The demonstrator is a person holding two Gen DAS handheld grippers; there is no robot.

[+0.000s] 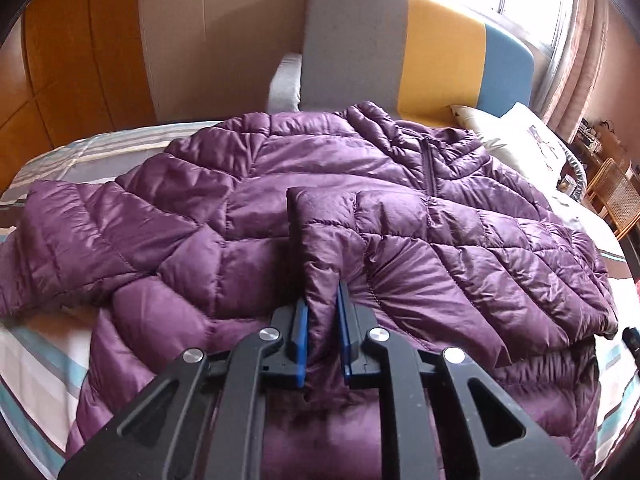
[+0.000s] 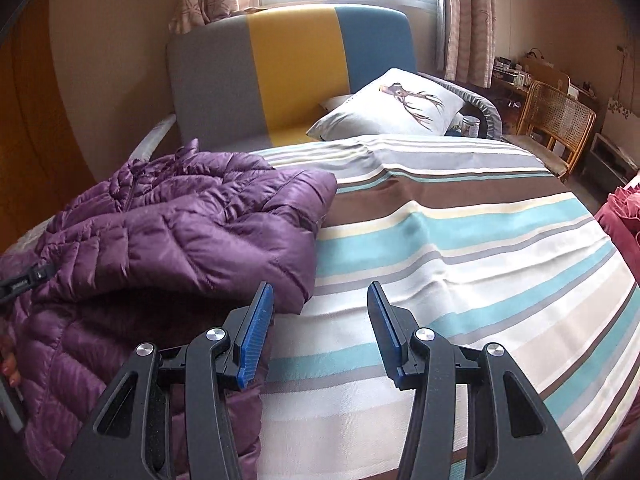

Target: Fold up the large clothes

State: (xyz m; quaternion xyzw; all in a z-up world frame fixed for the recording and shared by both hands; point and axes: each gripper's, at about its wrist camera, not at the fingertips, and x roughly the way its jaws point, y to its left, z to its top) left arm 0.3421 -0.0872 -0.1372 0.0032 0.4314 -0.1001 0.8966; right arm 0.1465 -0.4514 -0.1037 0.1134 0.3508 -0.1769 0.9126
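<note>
A purple quilted puffer jacket (image 1: 248, 208) lies spread on the striped bed, front up, zipper toward the headboard. My left gripper (image 1: 322, 300) is shut on a sleeve (image 1: 320, 248) of the jacket, which is folded in across the jacket's front. In the right wrist view the jacket (image 2: 168, 232) lies at the left, its right side folded inward. My right gripper (image 2: 320, 292) is open and empty, just above the bedsheet at the jacket's right edge, its left finger close to the fabric.
The striped bedsheet (image 2: 460, 260) stretches to the right of the jacket. A grey, yellow and blue headboard (image 2: 296, 72) and a white pillow (image 2: 392, 104) are at the far end. A rattan chair (image 2: 556, 124) and a red cloth (image 2: 624, 224) are at the right.
</note>
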